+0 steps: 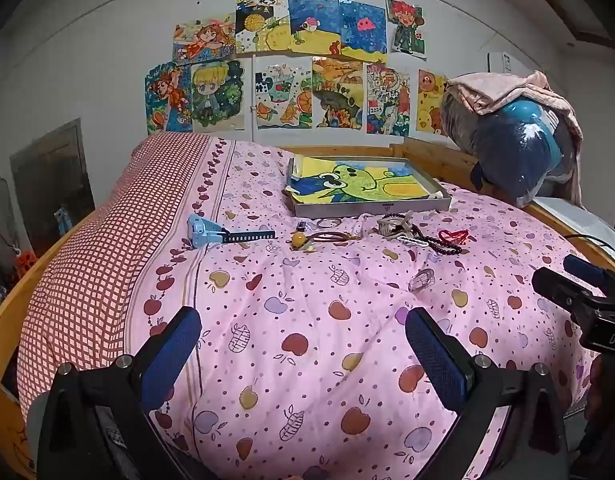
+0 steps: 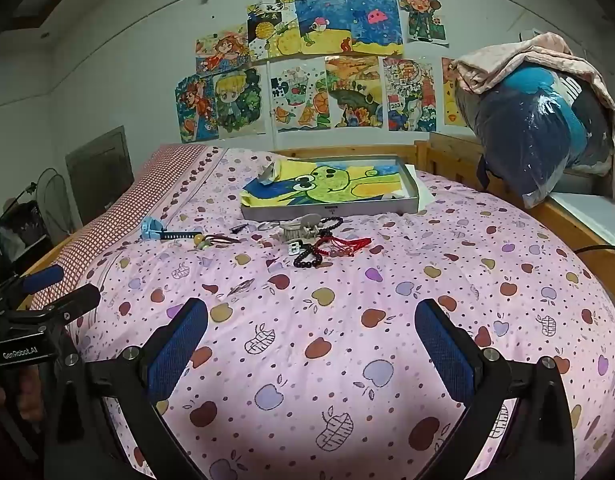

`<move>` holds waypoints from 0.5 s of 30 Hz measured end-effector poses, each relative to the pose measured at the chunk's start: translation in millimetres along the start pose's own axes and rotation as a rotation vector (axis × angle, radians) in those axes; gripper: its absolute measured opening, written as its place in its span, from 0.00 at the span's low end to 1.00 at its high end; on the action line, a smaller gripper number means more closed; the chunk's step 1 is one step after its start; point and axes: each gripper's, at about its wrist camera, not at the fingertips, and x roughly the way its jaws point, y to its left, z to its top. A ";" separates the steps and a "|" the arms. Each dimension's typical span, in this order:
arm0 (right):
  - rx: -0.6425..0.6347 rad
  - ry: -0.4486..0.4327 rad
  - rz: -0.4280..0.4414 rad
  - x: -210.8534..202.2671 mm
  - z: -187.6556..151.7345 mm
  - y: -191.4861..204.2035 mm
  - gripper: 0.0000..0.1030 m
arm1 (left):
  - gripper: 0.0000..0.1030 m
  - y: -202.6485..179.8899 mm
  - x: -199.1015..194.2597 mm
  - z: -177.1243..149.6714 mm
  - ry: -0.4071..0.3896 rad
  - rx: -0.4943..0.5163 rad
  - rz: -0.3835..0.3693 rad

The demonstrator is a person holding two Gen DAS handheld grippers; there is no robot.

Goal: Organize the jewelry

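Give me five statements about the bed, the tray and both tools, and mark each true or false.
1. The left tool is open and holds nothing. True.
2. The dark bead bracelet lies inside the metal tray. False: it lies on the quilt, in front of the tray.
3. The tray holds a frog drawing. True.
4. The blue watch lies to the right of the red cord. False: to its left.
5. The right tool grips the red cord. False: it is open and empty.
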 end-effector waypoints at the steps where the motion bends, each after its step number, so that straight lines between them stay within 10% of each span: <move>1: 0.000 0.000 0.000 0.0 -0.1 0.0 0.99 | 1.00 0.3 0.0 -0.6 0.000 -0.001 0.001; 15: 0.000 -0.002 0.000 -0.6 -1.4 0.2 0.99 | 1.00 1.3 0.8 -1.1 0.002 -0.003 0.000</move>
